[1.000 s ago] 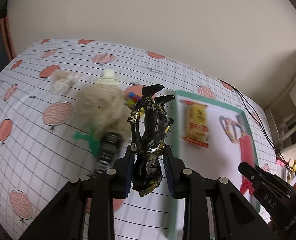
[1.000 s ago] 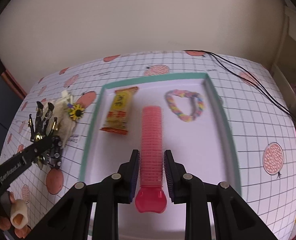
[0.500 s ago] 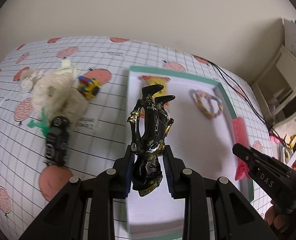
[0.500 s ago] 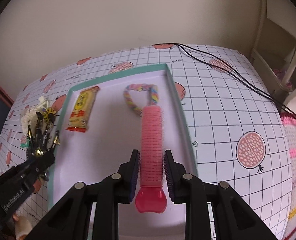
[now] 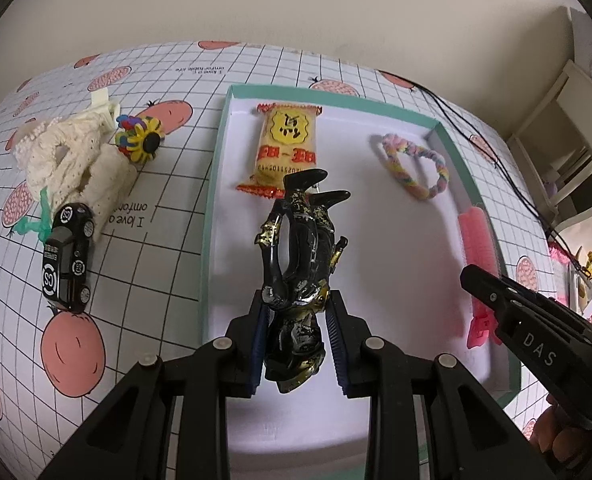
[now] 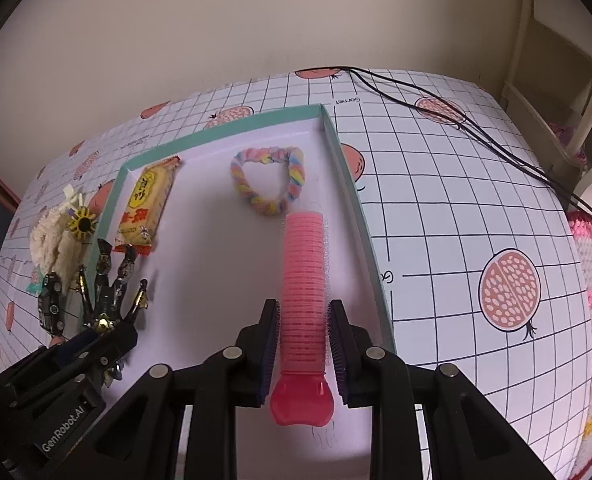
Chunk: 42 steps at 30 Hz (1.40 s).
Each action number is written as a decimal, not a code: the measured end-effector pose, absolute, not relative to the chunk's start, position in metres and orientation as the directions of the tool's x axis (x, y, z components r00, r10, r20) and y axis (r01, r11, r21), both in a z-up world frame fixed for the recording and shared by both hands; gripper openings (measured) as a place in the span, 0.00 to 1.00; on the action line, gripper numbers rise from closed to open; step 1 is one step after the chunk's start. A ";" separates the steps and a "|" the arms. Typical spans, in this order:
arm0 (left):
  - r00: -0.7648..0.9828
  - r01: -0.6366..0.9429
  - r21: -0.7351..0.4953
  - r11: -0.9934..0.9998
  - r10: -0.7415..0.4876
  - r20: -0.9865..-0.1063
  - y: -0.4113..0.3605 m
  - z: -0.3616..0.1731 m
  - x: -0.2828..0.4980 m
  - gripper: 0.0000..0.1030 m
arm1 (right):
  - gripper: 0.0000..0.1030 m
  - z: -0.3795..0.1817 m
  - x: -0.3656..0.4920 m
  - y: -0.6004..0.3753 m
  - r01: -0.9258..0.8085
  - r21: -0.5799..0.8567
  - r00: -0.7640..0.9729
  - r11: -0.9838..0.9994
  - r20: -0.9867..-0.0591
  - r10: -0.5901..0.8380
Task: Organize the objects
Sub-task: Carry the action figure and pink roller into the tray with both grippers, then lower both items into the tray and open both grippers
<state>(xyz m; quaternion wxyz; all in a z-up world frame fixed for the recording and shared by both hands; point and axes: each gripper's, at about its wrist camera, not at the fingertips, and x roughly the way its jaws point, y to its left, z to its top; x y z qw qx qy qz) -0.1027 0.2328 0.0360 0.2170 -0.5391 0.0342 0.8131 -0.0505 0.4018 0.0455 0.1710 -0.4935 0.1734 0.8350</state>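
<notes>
Over the gridded tablecloth I hold both loads above the tray: left gripper grips the black figurine, right gripper clamps the pink roller. Next, I'd lower and release inside it.

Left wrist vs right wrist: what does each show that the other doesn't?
Only the left wrist view: the left gripper head-on, shut on the black-and-gold figurine, and the "I love" lettering on the tablecloth.

Only the right wrist view: the full pink hair roller between the right gripper pads, and the pomegranate print right of the tray.

Both: the teal-rimmed tray, yellow snack packet, pastel braided loop, black toy car, cream knit item, sunflower toy.
</notes>
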 end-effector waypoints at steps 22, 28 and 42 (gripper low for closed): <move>-0.300 -0.409 -0.177 -0.895 0.315 -0.900 0.238 0.029 -0.105 0.29 | 0.27 0.035 -0.055 0.397 -0.456 0.112 -0.421 -0.883 -0.901 0.104; -0.299 -0.408 -0.190 -0.893 0.328 -0.896 0.237 0.033 -0.106 0.29 | 0.27 0.041 -0.055 0.394 -0.441 0.112 -0.444 -0.891 -0.889 0.109; -0.341 -0.386 -0.233 -0.892 0.373 -0.863 0.223 0.056 -0.108 0.39 | 0.31 0.056 -0.054 0.388 -0.419 0.120 -0.494 -0.900 -0.862 0.115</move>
